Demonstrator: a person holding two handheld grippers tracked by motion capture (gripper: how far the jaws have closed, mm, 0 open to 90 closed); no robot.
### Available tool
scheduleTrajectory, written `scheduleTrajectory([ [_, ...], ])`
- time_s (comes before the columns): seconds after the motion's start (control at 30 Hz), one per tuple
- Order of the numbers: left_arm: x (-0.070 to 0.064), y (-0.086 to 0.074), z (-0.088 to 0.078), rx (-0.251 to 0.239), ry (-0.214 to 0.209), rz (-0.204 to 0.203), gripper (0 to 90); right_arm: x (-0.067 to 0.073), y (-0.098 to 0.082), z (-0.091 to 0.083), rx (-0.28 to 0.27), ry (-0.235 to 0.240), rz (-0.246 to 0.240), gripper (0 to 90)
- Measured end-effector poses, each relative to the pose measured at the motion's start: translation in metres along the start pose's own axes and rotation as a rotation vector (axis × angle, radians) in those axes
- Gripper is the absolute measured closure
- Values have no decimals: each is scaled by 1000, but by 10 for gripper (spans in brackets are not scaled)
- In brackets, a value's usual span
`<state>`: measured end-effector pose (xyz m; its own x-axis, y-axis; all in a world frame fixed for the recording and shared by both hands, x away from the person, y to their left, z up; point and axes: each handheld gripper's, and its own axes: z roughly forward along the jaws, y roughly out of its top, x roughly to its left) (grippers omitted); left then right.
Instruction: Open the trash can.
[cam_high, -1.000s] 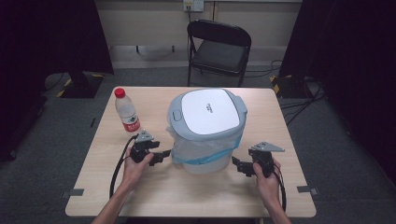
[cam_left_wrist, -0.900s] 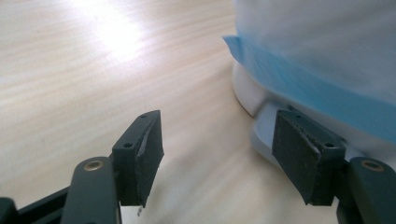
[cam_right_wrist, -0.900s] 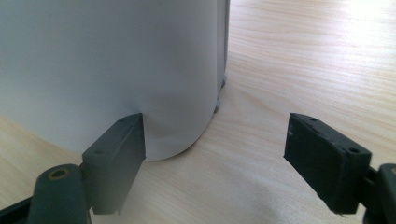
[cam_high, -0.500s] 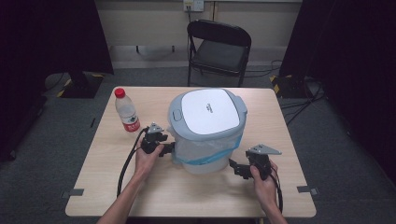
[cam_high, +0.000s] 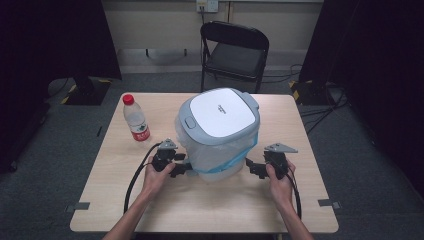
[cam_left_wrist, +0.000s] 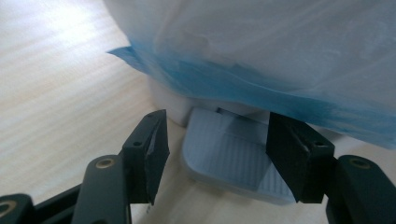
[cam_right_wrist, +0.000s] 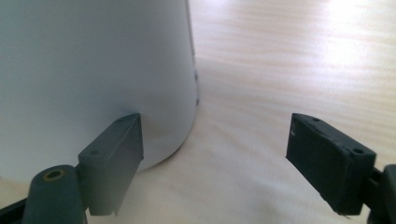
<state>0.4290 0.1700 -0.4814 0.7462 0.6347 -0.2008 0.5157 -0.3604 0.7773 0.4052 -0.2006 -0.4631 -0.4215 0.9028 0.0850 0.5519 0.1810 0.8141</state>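
Note:
A white pedal bin (cam_high: 220, 120) with a grey-rimmed lid and a blue-edged bag liner (cam_left_wrist: 261, 88) stands mid-table. My left gripper (cam_high: 184, 165) is at its lower left side. In the left gripper view, the bin's grey ribbed pedal (cam_left_wrist: 219, 135) lies between the left gripper's (cam_left_wrist: 215, 161) jaws. They have just been closing, but a gap still shows on the left side, so it is open. My right gripper (cam_high: 252, 167) is open at the bin's lower right. In its own view the right gripper (cam_right_wrist: 215, 154) has one jaw beside the white bin wall (cam_right_wrist: 93, 70) and bare table between the jaws.
A water bottle (cam_high: 136, 120) with a red cap and label stands at the table's (cam_high: 200, 205) back left. A black folding chair (cam_high: 235, 50) is behind the table. Black cables trail from both grippers toward the front edge.
My left gripper has moved right, up to the bin's base, and its jaws have narrowed. My right gripper has shifted left toward the bin.

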Motion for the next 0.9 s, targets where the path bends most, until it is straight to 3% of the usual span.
scheduleTrajectory([
  [0.1,-7,-2,-1,-5,9,17,402,-2,5,8,-11,-6,7,196],
  [0.13,-9,-3,-1,11,3,43,400,-4,10,15,-15,-16,16,225],
  [0.3,-19,-6,-1,18,-26,42,385,-4,23,30,-33,-58,19,325],
  [0.37,-27,-9,-1,14,-61,35,399,-5,28,37,-34,-81,24,335],
  [0.4,-29,-9,-1,21,-76,50,412,-5,30,39,-32,-98,26,344],
  [0.5,-31,-9,-6,18,-85,50,432,-4,33,37,-45,-114,31,301],
  [0.6,-23,-9,-20,-3,4,42,379,-5,31,29,-29,-88,18,238],
  [0.67,-17,-9,-25,-10,24,30,372,-4,29,20,-26,-92,1,238],
  [0.7,-12,-10,-30,-17,56,13,372,-4,29,20,-26,-92,1,238],
  [0.73,-1,-9,-38,-41,122,-28,362,-2,26,12,-41,-73,-1,237],
  [0.77,5,-9,-41,-54,148,-47,353,-1,24,9,-38,-63,-2,237],
  [0.9,22,3,-53,-116,208,-110,338,6,18,2,-28,-39,-12,236],
])
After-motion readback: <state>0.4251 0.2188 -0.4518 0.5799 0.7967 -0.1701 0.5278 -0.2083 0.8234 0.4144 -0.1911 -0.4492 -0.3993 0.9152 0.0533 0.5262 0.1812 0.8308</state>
